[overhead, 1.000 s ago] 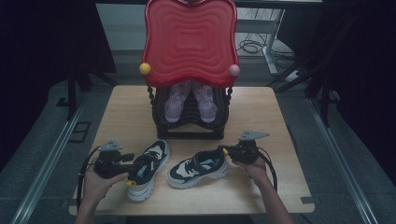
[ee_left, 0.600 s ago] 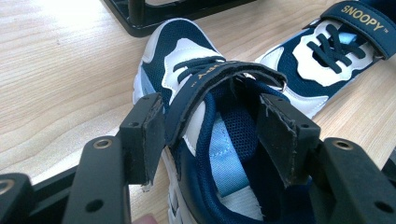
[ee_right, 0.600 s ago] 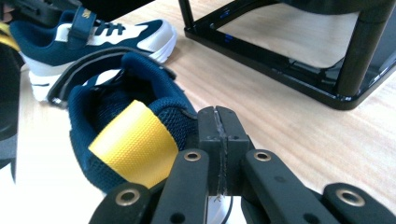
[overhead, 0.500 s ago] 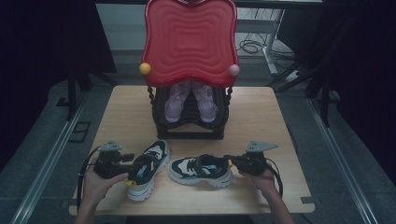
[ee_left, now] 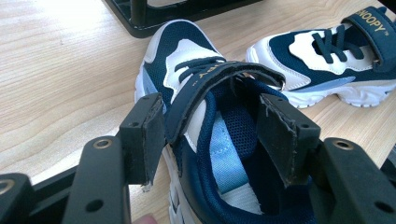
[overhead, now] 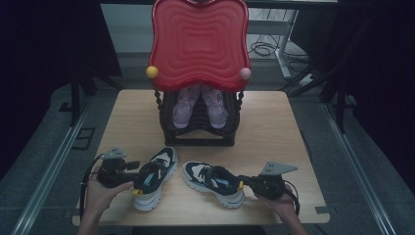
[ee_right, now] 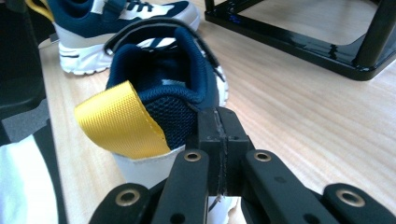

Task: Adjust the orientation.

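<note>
the left gripper (overhead: 128,171) sits at the heel of the left shoe (overhead: 155,177), fingers (ee_left: 142,137) apart, one outside the collar and one inside the opening, with the strap (ee_left: 219,79) arching across between them. whether the pads press the collar cannot be told. the right gripper (overhead: 247,184) meets the heel of the right shoe (overhead: 214,182); its fingers (ee_right: 219,135) are pressed together at the collar edge just beside the yellow pull tab (ee_right: 121,121), apparently pinching the heel fabric. both navy-and-white shoes lie on the wooden table (overhead: 274,127) near its front edge, side by side, toes pointing away and slightly toward each other. behind them stands a black rack (overhead: 200,122) holding a pair of pale pink shoes (overhead: 198,105). a red wavy panel (overhead: 198,41) rises above the rack, with a yellow ball (overhead: 152,72) and a pink ball (overhead: 245,73) at its lower corners.
</note>
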